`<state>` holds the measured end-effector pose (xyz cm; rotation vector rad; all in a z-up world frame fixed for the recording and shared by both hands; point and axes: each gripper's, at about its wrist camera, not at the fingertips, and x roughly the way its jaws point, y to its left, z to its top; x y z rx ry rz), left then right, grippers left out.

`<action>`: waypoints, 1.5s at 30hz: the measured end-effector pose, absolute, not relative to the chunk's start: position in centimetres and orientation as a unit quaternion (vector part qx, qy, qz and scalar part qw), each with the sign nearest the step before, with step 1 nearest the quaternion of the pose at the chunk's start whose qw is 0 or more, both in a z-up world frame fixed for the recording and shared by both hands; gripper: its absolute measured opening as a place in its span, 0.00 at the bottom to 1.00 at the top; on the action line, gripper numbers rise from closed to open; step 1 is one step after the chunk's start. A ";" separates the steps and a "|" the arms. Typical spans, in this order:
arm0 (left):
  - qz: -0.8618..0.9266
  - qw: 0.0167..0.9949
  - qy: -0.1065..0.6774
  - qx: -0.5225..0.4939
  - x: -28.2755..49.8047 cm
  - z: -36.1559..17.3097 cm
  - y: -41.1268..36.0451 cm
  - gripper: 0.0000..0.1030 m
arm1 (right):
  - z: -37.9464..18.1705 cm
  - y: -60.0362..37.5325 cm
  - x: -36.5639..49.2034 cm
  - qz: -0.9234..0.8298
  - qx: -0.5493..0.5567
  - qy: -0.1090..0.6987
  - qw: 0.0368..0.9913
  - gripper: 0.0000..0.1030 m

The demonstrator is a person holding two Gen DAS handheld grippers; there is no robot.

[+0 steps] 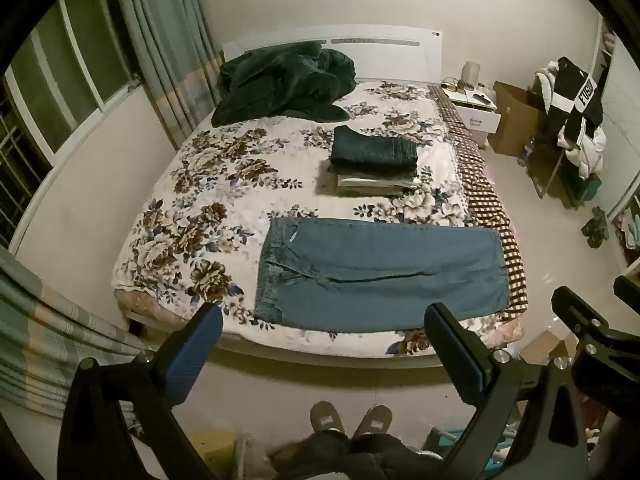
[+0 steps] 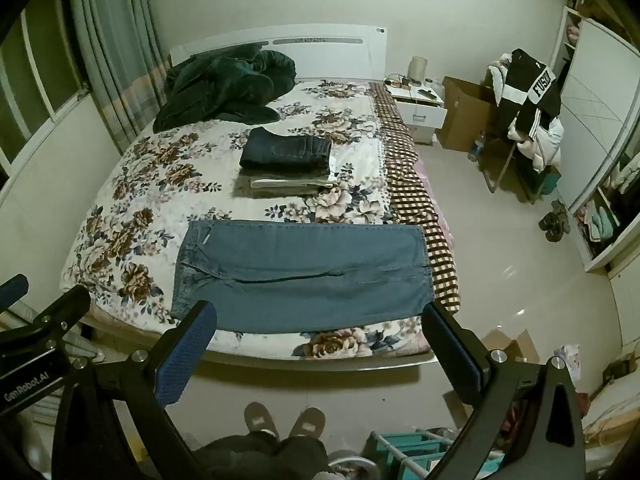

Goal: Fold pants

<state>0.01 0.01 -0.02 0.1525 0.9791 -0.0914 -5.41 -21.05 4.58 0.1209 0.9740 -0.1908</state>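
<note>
Blue jeans (image 1: 380,270) lie flat on the bed near its foot edge, legs laid one on the other, waist to the left, hems to the right; they also show in the right wrist view (image 2: 304,272). My left gripper (image 1: 324,316) is open and empty, held above the floor in front of the bed, short of the jeans. My right gripper (image 2: 318,316) is open and empty too, at the same distance from the jeans. The right gripper's body shows at the right edge of the left wrist view (image 1: 592,328).
A stack of folded pants (image 1: 374,160) sits mid-bed, a dark green blanket (image 1: 284,80) at the headboard. The floral bed cover (image 1: 192,216) reaches the foot edge. A nightstand (image 1: 476,108), box and clothes-laden chair (image 1: 576,120) stand right. Slippered feet (image 1: 348,420) are below.
</note>
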 end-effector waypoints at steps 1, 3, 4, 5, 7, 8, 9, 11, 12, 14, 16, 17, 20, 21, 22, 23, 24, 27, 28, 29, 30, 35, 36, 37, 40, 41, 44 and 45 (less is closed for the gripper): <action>-0.041 0.880 0.467 0.077 0.0 0.0 0.0 1.00 | 4.6 -21.1 -5.4 -0.091 0.058 0.466 0.878 1.00; -0.040 0.880 0.466 0.076 0.0 0.0 -0.1 1.00 | 4.6 -21.0 -5.4 -0.093 0.055 0.465 0.879 1.00; -0.040 0.881 0.466 0.076 0.0 0.0 -0.2 1.00 | 4.6 -21.0 -5.4 -0.094 0.054 0.465 0.879 1.00; -0.039 0.881 0.466 0.075 0.2 0.4 0.0 1.00 | 4.6 -21.0 -5.4 -0.094 0.054 0.465 0.879 1.00; -0.042 0.881 0.466 0.070 0.4 0.7 0.4 1.00 | 4.7 -21.1 -5.5 -0.094 0.055 0.465 0.879 1.00; -0.041 0.882 0.465 0.068 0.4 0.6 0.3 1.00 | 4.7 -21.1 -5.5 -0.094 0.055 0.464 0.879 1.00; -0.041 0.882 0.464 0.068 0.4 0.7 0.4 1.00 | 4.7 -21.1 -5.5 -0.094 0.054 0.464 0.879 1.00; -0.040 0.882 0.465 0.067 1.0 1.4 0.5 1.00 | 4.6 -21.1 -5.4 -0.094 0.056 0.464 0.879 1.00; -0.040 0.882 0.465 0.067 1.1 1.5 0.5 1.00 | 4.6 -21.1 -5.3 -0.094 0.056 0.464 0.879 1.00; -0.040 0.883 0.463 0.066 0.8 1.3 0.5 1.00 | 4.6 -21.2 -5.2 -0.096 0.055 0.464 0.879 1.00; -0.041 0.883 0.462 0.065 0.9 1.3 0.5 1.00 | 4.5 -21.3 -5.1 -0.096 0.056 0.465 0.878 1.00; -0.041 0.883 0.463 0.065 0.9 1.4 0.5 1.00 | 4.9 -21.1 -5.5 -0.096 0.053 0.463 0.880 1.00; -0.040 0.884 0.461 0.064 0.7 1.2 0.4 1.00 | 4.9 -21.2 -5.6 -0.093 0.055 0.462 0.880 1.00; -0.040 0.885 0.460 0.065 0.7 1.3 0.4 1.00 | 5.2 -21.2 -5.5 -0.093 0.055 0.462 0.880 1.00; -0.040 0.885 0.460 0.063 0.7 1.2 0.5 1.00 | 5.3 -21.2 -5.5 -0.093 0.054 0.462 0.880 1.00; -0.040 0.885 0.460 0.063 0.7 1.2 0.4 1.00 | 5.6 -21.4 -5.3 -0.093 0.054 0.462 0.880 1.00; -0.040 0.885 0.460 0.063 0.9 1.8 0.5 1.00 | 5.6 -21.5 -5.2 -0.093 0.054 0.462 0.880 1.00; -0.040 0.885 0.459 0.062 1.3 2.2 0.6 1.00 | 5.8 -21.0 -5.3 -0.094 0.053 0.462 0.880 1.00; -0.039 0.885 0.459 0.063 1.2 2.2 0.6 1.00 | 5.9 -21.1 -5.3 -0.093 0.054 0.462 0.880 1.00; -0.039 0.886 0.459 0.063 1.2 2.2 0.6 1.00 | 6.2 -21.1 -5.4 -0.093 0.054 0.462 0.880 1.00; -0.039 0.886 0.458 0.062 1.2 2.2 0.6 1.00 | 6.5 -21.1 -5.5 -0.092 0.054 0.462 0.881 1.00; -0.040 0.887 0.457 0.062 1.1 2.1 0.6 1.00 | 6.5 -20.9 -5.5 -0.093 0.054 0.461 0.881 1.00; -0.041 0.886 0.457 0.063 1.3 2.4 0.7 1.00 | 6.4 -20.9 -5.6 -0.093 0.054 0.461 0.881 1.00; -0.040 0.886 0.457 0.064 1.3 2.4 0.6 1.00 | 6.7 -20.9 -5.5 -0.092 0.054 0.462 0.881 1.00; -0.039 0.887 0.456 0.061 1.1 2.2 0.7 1.00 | 6.9 -20.2 -5.5 -0.089 0.051 0.461 0.882 1.00; -0.039 0.888 0.455 0.063 1.0 2.1 0.6 1.00 | 7.1 -20.0 -5.5 -0.089 0.050 0.461 0.882 1.00; -0.040 0.888 0.454 0.062 1.4 2.9 0.7 1.00 | 7.2 -20.0 -5.6 -0.088 0.050 0.460 0.882 1.00; -0.040 0.888 0.454 0.062 1.8 3.9 0.7 1.00 | 7.1 -20.1 -5.6 -0.090 0.051 0.460 0.882 1.00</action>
